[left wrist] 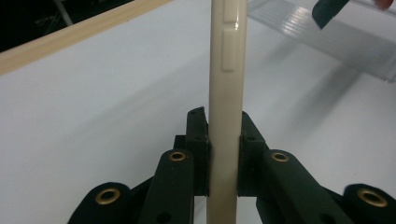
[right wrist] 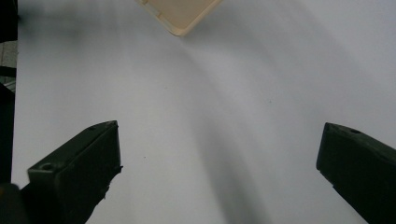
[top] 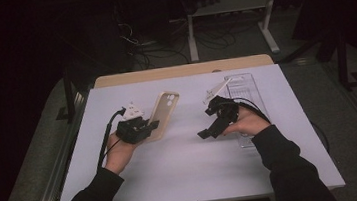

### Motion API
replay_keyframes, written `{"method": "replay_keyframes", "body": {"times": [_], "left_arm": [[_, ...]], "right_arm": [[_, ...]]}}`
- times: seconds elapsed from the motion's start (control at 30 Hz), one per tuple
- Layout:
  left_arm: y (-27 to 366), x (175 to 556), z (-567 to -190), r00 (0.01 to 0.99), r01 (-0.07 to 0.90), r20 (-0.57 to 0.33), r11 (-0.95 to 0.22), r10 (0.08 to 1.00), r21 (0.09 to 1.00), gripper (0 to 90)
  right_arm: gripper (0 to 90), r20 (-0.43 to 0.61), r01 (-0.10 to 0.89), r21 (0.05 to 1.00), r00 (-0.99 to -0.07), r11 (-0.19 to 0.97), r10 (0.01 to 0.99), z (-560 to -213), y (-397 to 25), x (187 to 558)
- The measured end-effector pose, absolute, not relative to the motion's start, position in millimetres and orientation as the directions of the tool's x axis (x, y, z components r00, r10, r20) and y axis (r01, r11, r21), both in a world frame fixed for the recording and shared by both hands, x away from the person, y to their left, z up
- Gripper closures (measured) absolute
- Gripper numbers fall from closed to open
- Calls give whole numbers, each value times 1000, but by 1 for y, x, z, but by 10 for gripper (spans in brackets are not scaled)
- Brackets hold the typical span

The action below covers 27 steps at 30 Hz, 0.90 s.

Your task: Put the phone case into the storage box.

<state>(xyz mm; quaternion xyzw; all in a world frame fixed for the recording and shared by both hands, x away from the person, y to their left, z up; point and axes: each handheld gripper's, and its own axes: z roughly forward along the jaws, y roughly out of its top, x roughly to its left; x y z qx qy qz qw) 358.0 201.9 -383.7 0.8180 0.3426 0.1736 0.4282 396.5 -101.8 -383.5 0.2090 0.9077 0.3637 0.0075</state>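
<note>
While the white table point(top: 184, 170) is taken as the work surface, a clear plastic tray point(top: 247, 93) is seen lying flat at its right side, partly under the right hand, with bare table between the two hands. The beige phone case point(top: 166, 111) is held off the surface at centre-left, camera cut-out toward the far end, tilted rather than flat. It is gripped near its lower end by the left gripper point(top: 138, 130); in the left gripper view the case edge point(left wrist: 227, 93) is seen running upright between the jaws, both pads pressed against its sides — clamped on the case. The right gripper point(top: 215, 127) is held over the table just beside the tray, jaws wide apart with nothing between them; in the right gripper view one corner of the case point(right wrist: 180, 14) is seen ahead. Judged step: hand-off or second grip on the case. To do it well, the case should be kept steady and the clamp left as is, since the case is thin and soft and can flex or slip. The right jaws should be squared to the free end first, then closed on the rim — not on the cut-out, where the wall is weakest.
</note>
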Motion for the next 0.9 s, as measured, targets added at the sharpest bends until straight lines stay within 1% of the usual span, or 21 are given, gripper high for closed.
{"method": "replay_keyframes", "body": {"times": [0.03, 0.13, 0.23, 0.33, 0.4, 0.57, 0.6, 0.83, 0.9], "left_arm": [[203, 358, -384, 696, 431, -46, -365, 717, 825, 792], [203, 358, -384, 668, 465, -109, -299, 736, 833, 792], [201, 356, -384, 648, 433, -64, -299, 759, 851, 791], [199, 354, -383, 626, 419, -41, -291, 779, 860, 791], [198, 354, -383, 615, 423, -46, -280, 787, 862, 790], [198, 353, -385, 595, 426, -46, -267, 802, 865, 791], [197, 353, -385, 590, 429, -48, -262, 806, 865, 790], [195, 352, -388, 561, 430, -27, -264, 827, 863, 790], [194, 352, -389, 551, 431, -35, -248, 834, 868, 790]], "right_arm": [[0, 139, 375, 663, -912, 648, 386, -383, -102, 396], [0, 139, 376, 663, -912, 648, 387, -383, -102, 396], [0, 143, 383, 660, -909, 647, 392, -383, -102, 396], [0, 141, 385, 664, -907, 641, 398, -384, -102, 397], [0, 164, 414, 655, -894, 632, 416, -383, -102, 396], [0, 178, 437, 662, -881, 610, 438, -383, -103, 398], [0, 216, 468, 662, -867, 586, 449, -381, -102, 396], [0, 217, 493, 666, -846, 560, 487, -384, -100, 401], [0, 224, 503, 665, -839, 552, 495, -386, -99, 403]]}}
